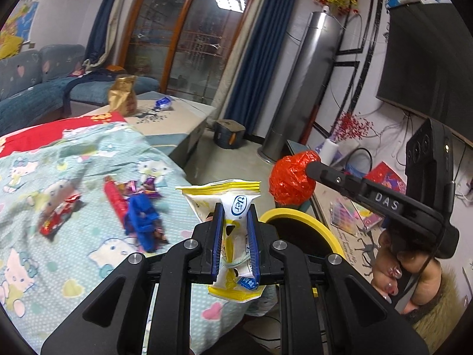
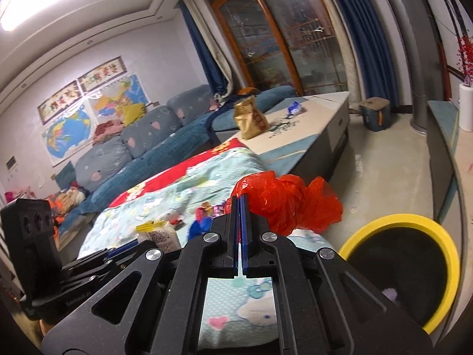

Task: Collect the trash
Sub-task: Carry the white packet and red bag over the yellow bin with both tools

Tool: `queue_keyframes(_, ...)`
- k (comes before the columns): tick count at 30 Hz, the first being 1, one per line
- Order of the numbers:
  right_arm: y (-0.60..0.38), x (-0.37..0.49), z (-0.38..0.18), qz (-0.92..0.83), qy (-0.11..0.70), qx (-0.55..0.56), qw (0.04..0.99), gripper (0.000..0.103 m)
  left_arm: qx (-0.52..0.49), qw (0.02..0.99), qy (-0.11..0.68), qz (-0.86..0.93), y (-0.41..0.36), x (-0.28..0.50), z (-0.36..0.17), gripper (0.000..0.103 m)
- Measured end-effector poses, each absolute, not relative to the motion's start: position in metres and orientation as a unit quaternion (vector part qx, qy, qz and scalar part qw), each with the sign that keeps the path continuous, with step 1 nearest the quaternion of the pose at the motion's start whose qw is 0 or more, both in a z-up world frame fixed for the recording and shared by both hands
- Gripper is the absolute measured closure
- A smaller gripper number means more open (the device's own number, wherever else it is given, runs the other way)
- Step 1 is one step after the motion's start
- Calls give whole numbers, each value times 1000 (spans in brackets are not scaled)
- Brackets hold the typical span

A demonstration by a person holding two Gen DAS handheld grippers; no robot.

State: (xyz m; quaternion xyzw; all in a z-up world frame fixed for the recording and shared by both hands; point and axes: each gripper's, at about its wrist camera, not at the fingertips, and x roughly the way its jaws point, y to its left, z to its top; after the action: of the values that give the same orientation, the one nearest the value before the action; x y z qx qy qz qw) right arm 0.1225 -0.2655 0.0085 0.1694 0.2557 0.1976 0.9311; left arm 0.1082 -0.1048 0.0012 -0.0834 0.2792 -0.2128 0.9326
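My left gripper (image 1: 235,207) is shut on a yellow and white snack wrapper (image 1: 227,198), which stands upright between its blue pads. My right gripper (image 2: 239,198) is shut on a crumpled red plastic bag (image 2: 289,204); from the left wrist view this red bag (image 1: 292,180) hangs at the tip of the right gripper (image 1: 310,168), over the yellow-rimmed black bin (image 1: 298,217). The bin (image 2: 399,269) sits on the floor beside the table's edge. More wrappers, red (image 1: 113,199) and blue (image 1: 142,222), lie on the cartoon-cat tablecloth (image 1: 59,236).
A gold bag (image 1: 122,96) and a blue wrapper (image 1: 164,102) rest on the far table. A sofa (image 2: 142,136) runs along the left wall. A tall grey column unit (image 1: 304,85), a TV (image 1: 428,59) and a small box (image 1: 229,133) stand on the right.
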Motion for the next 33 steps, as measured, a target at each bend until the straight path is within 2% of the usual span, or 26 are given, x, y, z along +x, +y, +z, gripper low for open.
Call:
queue_keyframes(15, -316, 129, -11, 150, 317, 161, 922, 103, -59, 914, 296, -270, -171, 134, -23, 88)
queue_keyframes(33, -384, 131, -41, 87, 346, 186, 916, 103, -38, 890, 316, -327, -240, 144, -53, 88)
